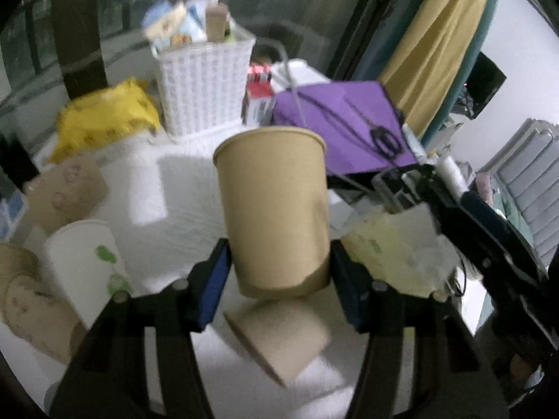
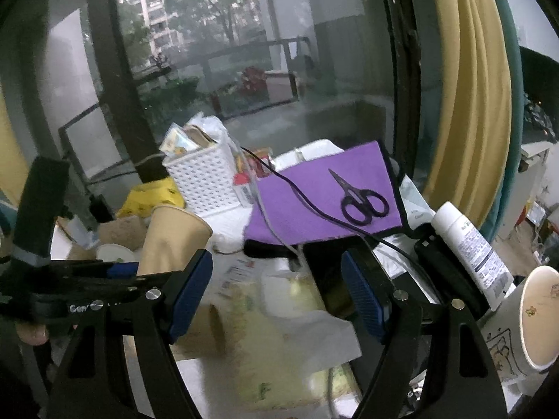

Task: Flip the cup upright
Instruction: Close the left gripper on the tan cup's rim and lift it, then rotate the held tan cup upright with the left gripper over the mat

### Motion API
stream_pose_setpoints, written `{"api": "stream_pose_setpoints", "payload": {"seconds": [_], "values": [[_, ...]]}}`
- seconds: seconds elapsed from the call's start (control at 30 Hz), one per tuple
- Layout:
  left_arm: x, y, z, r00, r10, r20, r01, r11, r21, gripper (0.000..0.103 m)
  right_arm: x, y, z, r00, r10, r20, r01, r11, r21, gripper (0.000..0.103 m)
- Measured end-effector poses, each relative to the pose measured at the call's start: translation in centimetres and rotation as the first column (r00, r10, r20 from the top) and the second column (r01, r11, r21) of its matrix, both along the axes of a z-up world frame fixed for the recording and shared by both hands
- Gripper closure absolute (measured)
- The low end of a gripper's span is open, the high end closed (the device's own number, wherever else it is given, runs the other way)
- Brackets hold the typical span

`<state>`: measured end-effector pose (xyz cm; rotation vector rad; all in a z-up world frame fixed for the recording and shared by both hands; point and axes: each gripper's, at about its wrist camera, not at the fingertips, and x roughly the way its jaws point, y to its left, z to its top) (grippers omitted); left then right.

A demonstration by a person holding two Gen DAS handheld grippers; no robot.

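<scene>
the tan paper cup (image 1: pixel 274 209) stands mouth-up, lifted off the white table (image 1: pixel 181 188), clamped low between the left gripper (image 1: pixel 279 262)'s blue pads — its base edge blurred. the right gripper (image 2: pixel 277 291) gapes, holding nothing.

The left hand-held gripper (image 1: pixel 279 276) is hiding the brown cup's (image 1: pixel 272 209) base sides; the basket's (image 1: pixel 204 87) contents are blurring.

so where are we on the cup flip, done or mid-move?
Mid-move. The left gripper is shut on the brown paper cup, which is lifted off the table with its rim up, slightly tilted. It has not been set down or released yet. The right gripper is open and holds nothing. Another brown cup lies on its side beneath.
</scene>
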<state>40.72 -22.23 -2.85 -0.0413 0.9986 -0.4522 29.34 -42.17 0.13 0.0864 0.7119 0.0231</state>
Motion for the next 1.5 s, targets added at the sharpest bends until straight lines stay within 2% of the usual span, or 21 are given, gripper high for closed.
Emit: {"api": "stream_pose_setpoints", "payload": {"seconds": [0.23,0.57,0.73,0.97,1.13,1.23,1.43,1.5], "values": [[-5.2,1.4,4.3,0.988,-0.012,0.154,0.009,1.000,0.021,0.045,-2.8,2.4,3.3,0.996,0.060,0.070,-0.062,0.998,0.019,0.024],[-13.2,5.0,6.9,0.969,0.018,0.247,-0.019,1.000,0.002,0.045,-7.9,6.3,6.2,0.981,0.165,0.099,-0.174,0.981,0.091,0.024],[-17.9,6.5,6.4,0.954,0.032,0.298,-0.038,0.999,0.017,0.045,-10.5,8.5,6.1,0.967,0.236,0.096,-0.248,0.958,0.144,0.024],[-23.0,8.0,4.8,0.931,0.094,0.352,-0.124,0.990,0.064,0.045,-12.7,12.2,4.8,0.918,0.388,0.086,-0.397,0.888,0.234,0.024],[-24.3,9.2,3.7,0.918,0.153,0.367,-0.176,0.984,0.030,0.045,-12.7,13.8,4.1,0.882,0.468,0.058,-0.464,0.840,0.281,0.024],[-24.5,9.7,3.4,0.910,0.173,0.377,-0.189,0.982,0.004,0.045,-12.1,14.4,3.9,0.870,0.490,0.042,-0.480,0.827,0.292,0.024],[-25.7,10.7,3.3,0.882,0.198,0.427,-0.201,0.979,-0.039,0.045,-11.2,16.9,3.3,0.822,0.569,-0.011,-0.536,0.780,0.323,0.024],[-25.9,11.0,3.1,0.880,0.206,0.428,-0.204,0.978,-0.050,0.045,-11.1,17.5,3.1,0.809,0.587,-0.027,-0.548,0.769,0.329,0.024]]}}
